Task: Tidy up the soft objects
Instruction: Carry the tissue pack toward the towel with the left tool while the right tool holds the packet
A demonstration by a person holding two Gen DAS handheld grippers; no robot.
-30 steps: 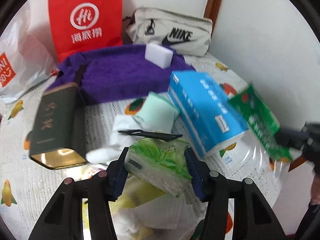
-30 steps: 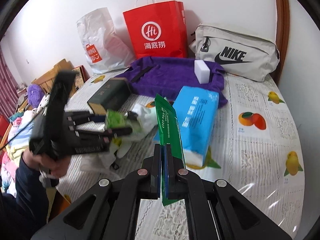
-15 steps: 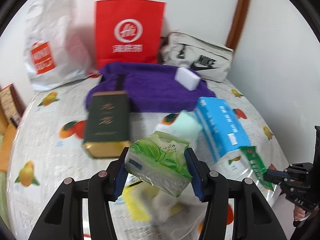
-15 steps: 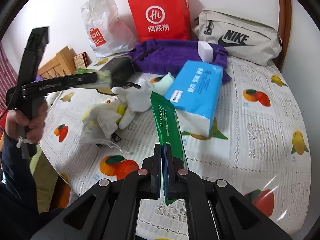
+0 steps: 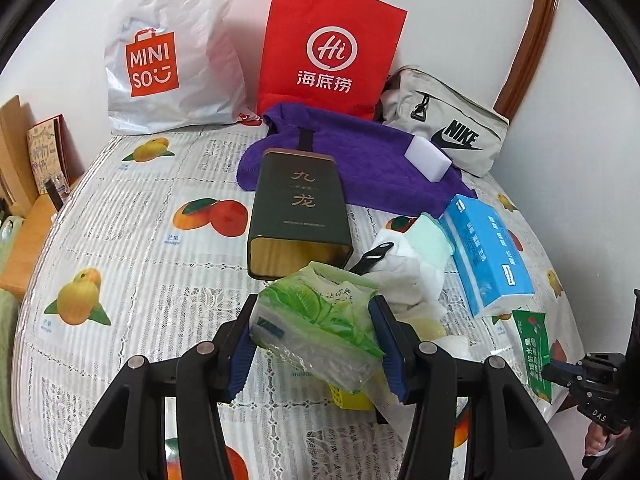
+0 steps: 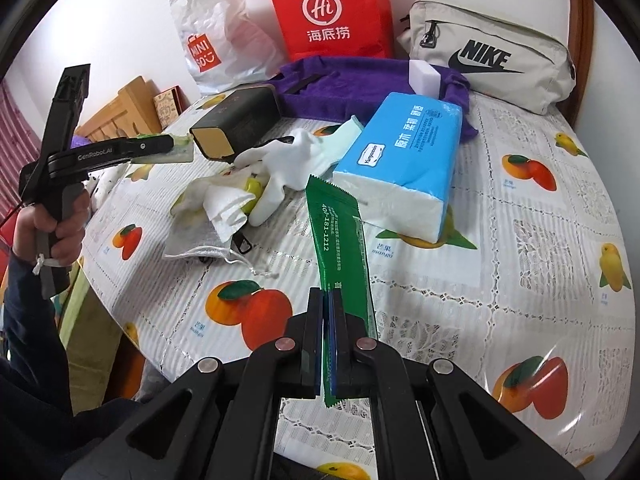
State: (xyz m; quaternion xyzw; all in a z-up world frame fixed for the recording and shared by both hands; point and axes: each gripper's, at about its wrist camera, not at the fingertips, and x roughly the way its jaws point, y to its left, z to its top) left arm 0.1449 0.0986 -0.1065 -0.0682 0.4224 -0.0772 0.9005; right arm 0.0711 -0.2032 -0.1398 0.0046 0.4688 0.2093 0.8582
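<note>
My left gripper (image 5: 316,320) is shut on a green leaf-print tissue pack (image 5: 316,328), held above the table's near edge; the right wrist view shows this gripper (image 6: 176,146) at the left with the tissue pack (image 6: 168,154) between its fingers. A thin green sachet (image 6: 340,248) is pinched upright in my right gripper (image 6: 329,300), which is shut on it; the same sachet (image 5: 534,350) shows at the far right of the left wrist view. On the table lie a blue tissue pack (image 6: 404,168), a white glove (image 6: 296,160), crumpled white cloth (image 6: 222,204) and a purple towel (image 5: 360,160).
A dark green tin (image 5: 298,208) lies ahead. A white sponge block (image 5: 428,158) rests on the towel. Against the wall stand a red paper bag (image 5: 328,52), a white plastic bag (image 5: 172,48) and a beige Nike pouch (image 5: 444,124). The fruit-print tablecloth (image 5: 132,240) covers the table.
My left gripper has swung leftward and pulled back with the tissue pack, so the tin and bags now sit centred ahead. The right gripper dropped slightly with the sachet.
</note>
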